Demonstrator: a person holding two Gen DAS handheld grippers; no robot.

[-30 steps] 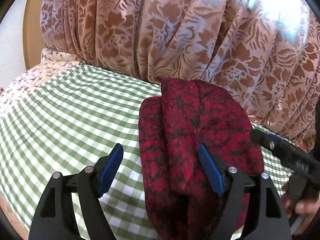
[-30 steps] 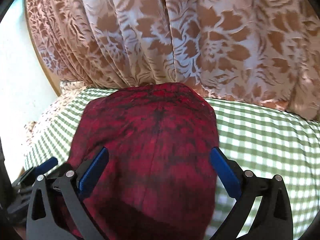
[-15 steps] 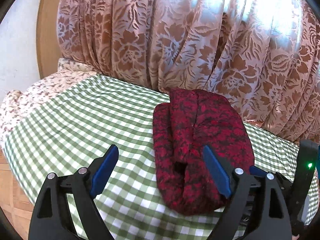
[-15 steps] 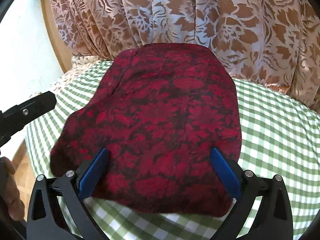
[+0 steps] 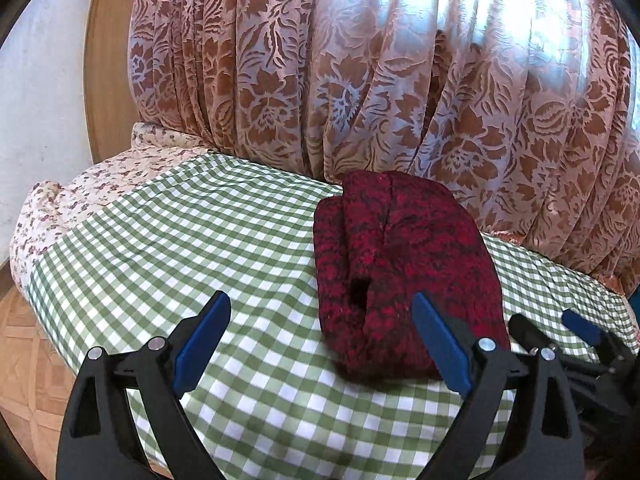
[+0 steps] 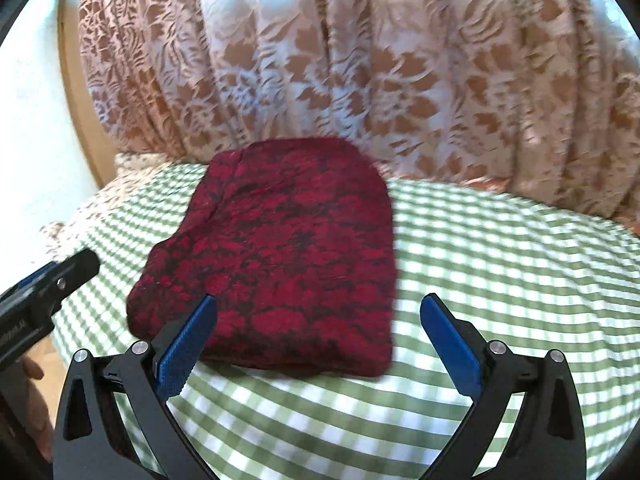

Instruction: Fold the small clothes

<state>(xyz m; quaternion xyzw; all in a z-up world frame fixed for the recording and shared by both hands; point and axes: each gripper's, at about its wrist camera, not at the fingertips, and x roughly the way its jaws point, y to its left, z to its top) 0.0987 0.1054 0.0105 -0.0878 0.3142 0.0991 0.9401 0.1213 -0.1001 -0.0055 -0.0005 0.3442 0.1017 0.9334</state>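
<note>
- the left gripper (image 5: 320, 344) stands wide with nothing between its blue pads (image 5: 202, 346); its jaws have just been opening, and only checked cloth shows in the gap.
- the right gripper (image 6: 320, 340) is also spread wide and holds nothing; its pads (image 6: 186, 344) sit at the near edge of the garment without pinching it.
- the red and black patterned garment (image 6: 280, 256) lies folded into a compact bundle on the green-and-white checked cloth (image 5: 160, 248) (a dark gap shows in the fold on its left side, seen from the left wrist).
- the bundle's far end reaches close to the brown floral curtain (image 5: 360, 80) that hangs behind.
- a pale flowered fabric (image 5: 60, 208) shows past the left edge of the checked cloth, with wood floor (image 5: 20, 340) below it.
- in the right wrist view the left gripper's black finger pokes in at the left edge, and part of a hand (image 6: 32, 396) is under it.
</note>
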